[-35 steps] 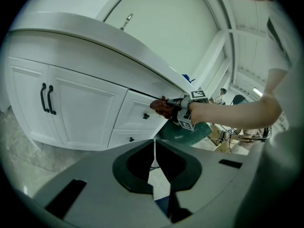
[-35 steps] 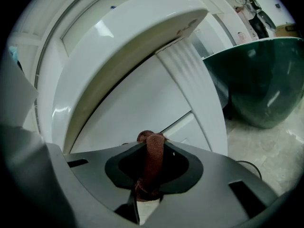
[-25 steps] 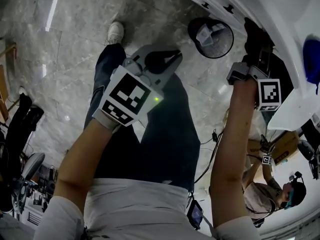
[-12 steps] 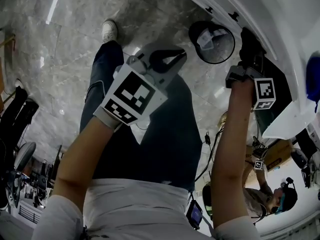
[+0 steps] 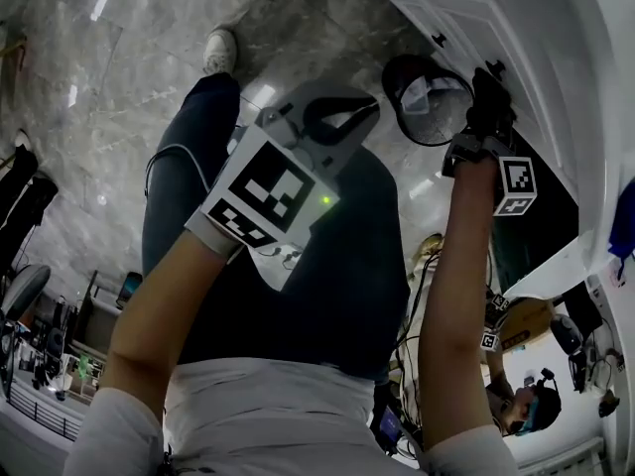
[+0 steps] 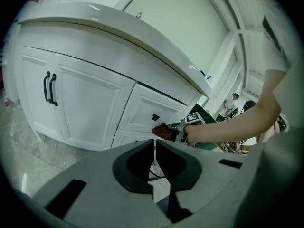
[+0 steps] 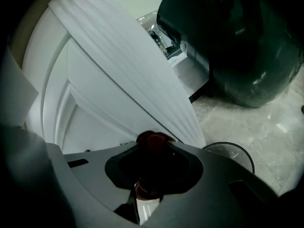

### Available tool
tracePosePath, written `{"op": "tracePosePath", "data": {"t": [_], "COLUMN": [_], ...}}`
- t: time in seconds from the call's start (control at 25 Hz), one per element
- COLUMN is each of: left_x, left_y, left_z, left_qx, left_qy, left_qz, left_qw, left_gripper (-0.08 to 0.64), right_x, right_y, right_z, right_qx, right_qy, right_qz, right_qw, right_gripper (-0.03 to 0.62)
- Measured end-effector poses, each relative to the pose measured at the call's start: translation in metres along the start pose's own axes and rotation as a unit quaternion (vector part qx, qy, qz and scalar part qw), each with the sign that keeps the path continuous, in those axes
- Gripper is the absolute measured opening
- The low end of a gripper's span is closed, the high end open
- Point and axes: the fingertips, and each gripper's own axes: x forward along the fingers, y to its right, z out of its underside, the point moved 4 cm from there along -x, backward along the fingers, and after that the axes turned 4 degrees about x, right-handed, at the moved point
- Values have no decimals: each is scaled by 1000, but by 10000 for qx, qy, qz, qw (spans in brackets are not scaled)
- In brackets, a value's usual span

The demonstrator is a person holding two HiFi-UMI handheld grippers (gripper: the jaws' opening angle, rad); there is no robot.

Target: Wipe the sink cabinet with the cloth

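Wiping is under way, I'd say. The right gripper [image 5: 485,104] has its jaws clamped on the dark red cloth [image 6: 163,131], and the wad is pressed against a drawer front of the white sink cabinet [image 6: 90,103], just below a small black knob [image 6: 155,117]. The left gripper [image 6: 154,144] has its jaws closed with nothing between them; it hangs out in front of the person's legs, well apart from the cabinet, and takes no part.

How much is done: cannot tell, no streaks or wet marks show on the white panels. By where the cloth sits, the door panels off to the side and the curved top edge look like what is left.

Counts:
- one cloth
- two grippers
- two black bar handles [image 6: 50,88] side by side on the doors
- one knob by the cloth
- one round waste bin [image 5: 427,85] on the floor close to the cabinet
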Motion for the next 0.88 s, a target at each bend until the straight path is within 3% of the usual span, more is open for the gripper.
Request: {"op": "tracePosePath", "data": {"t": [0.36,0.88], "left_x": [-29,-72], "left_y": [-36,-68], "left_z": [13,14], "left_qx": [-472,-599], "left_qy": [129,166], "left_qz": [-424,-497], "left_qw": [9979,9968], "left_gripper": [12,12], "right_x": [33,35], "right_y": [-21,-74], "right_z": [42,84], "right_qx": [-334,448], "right_qy": [-423,-82], "right_qz": [53,-84], "right_qw": [9985,9989], "right_gripper": [86,83]}}
